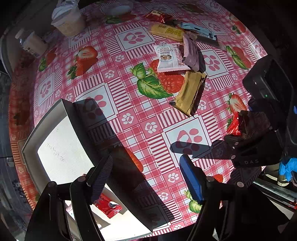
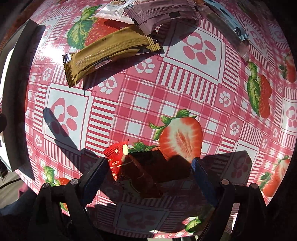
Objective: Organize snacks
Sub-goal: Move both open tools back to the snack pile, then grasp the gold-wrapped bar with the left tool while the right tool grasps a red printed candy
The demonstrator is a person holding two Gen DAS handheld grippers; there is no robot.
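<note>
right hand-held gripper – jaws apart around red snack packet, lying on bench | left hand-held gripper – jaws apart, empty | gold packet at 11 o'clock

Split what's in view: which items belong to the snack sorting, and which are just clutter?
Job:
- white box, one red packet inside
- red packet between the open right gripper fingers
- gold bar
- Crispy Cranberry packet
- mauve packet
- yellow packet
- light blue packet
- far red packet

Clutter:
- tub
- bottle
- tablecloth
</note>
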